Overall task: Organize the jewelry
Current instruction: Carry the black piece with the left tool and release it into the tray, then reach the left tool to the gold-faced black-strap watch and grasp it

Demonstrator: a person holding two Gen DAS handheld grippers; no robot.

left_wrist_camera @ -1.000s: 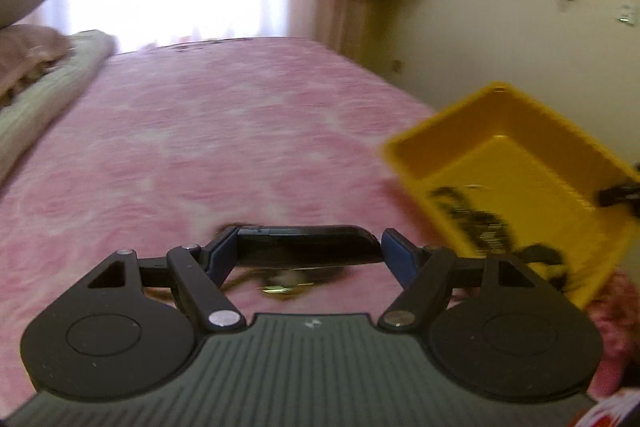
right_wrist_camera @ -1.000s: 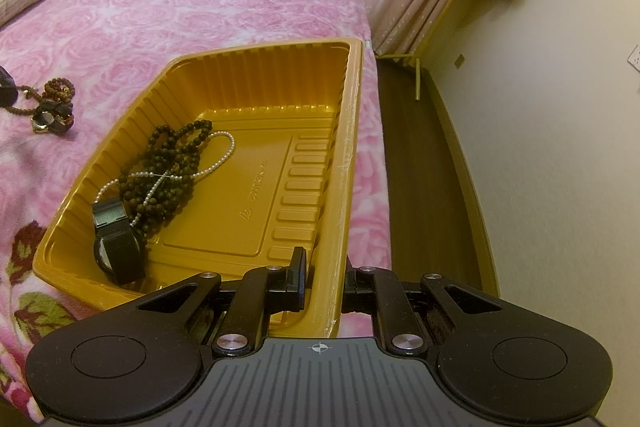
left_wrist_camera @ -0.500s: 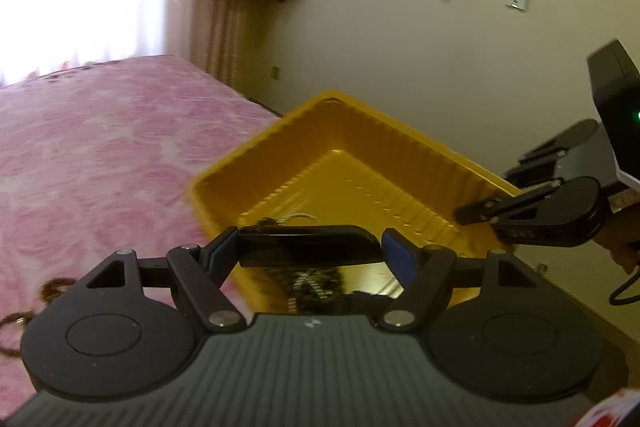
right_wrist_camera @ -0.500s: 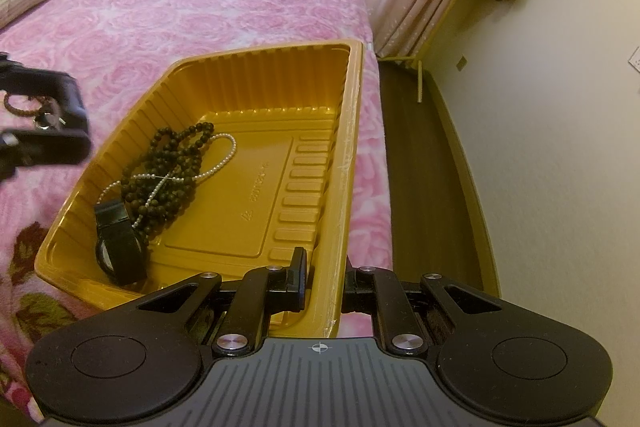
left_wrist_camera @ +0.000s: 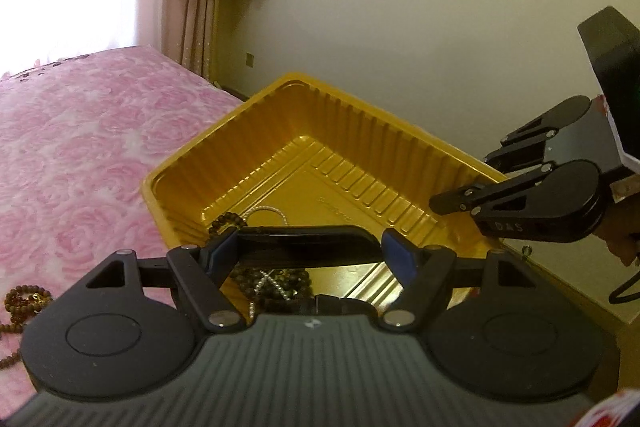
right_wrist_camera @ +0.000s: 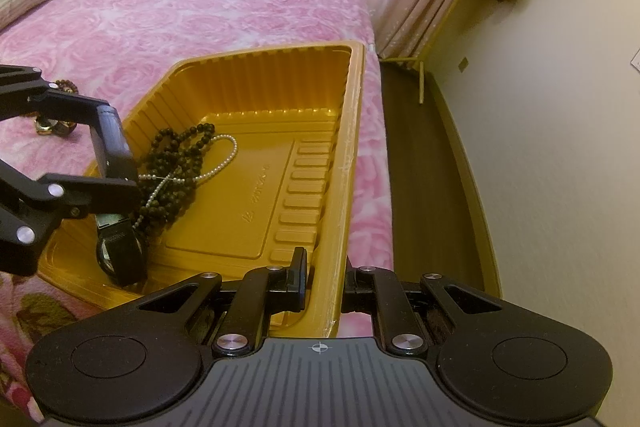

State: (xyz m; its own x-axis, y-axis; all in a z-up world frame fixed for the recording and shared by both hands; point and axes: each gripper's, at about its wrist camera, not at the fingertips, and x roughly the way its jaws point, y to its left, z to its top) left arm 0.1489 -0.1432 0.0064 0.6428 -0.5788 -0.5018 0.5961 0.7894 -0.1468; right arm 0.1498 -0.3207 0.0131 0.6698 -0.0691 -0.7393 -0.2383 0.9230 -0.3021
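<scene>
Carrying a black flat piece (left_wrist_camera: 308, 241), which I am taking for a watch or bangle, I am holding it crosswise between the left gripper (left_wrist_camera: 310, 247) fingers, which are clamped on its two ends. In the right wrist view that gripper (right_wrist_camera: 114, 163) is hanging just above the near-left part of the yellow tray (right_wrist_camera: 348, 131), over the heap already lying there.

The right gripper (right_wrist_camera: 324, 281) is pinching the tray's near rim, one finger inside the wall and one outside, so it is steadying the tray on the pink bedspread (right_wrist_camera: 224, 11).

Inside the tray I am seeing dark bead strands (right_wrist_camera: 176, 163) tangled with a pearl string (right_wrist_camera: 224, 155), and a black watch (right_wrist_camera: 120, 251) lying at the near-left corner. Out on the bedspread, a brown bead necklace (left_wrist_camera: 24, 301) and a small gold-and-dark piece (right_wrist_camera: 54, 125) are waiting beside the tray, apart from it.

I am judging this to be the drop-off step for the black piece. The next move, as I am reading it, is calling for lowering the left gripper a little, parting its fingers so the piece settles on the tray floor, preferably on bare gold plastic to the right of the beads, while the right side is gripping the rim. After that, I am expecting the left side to go back for the items on the bedspread.
</scene>
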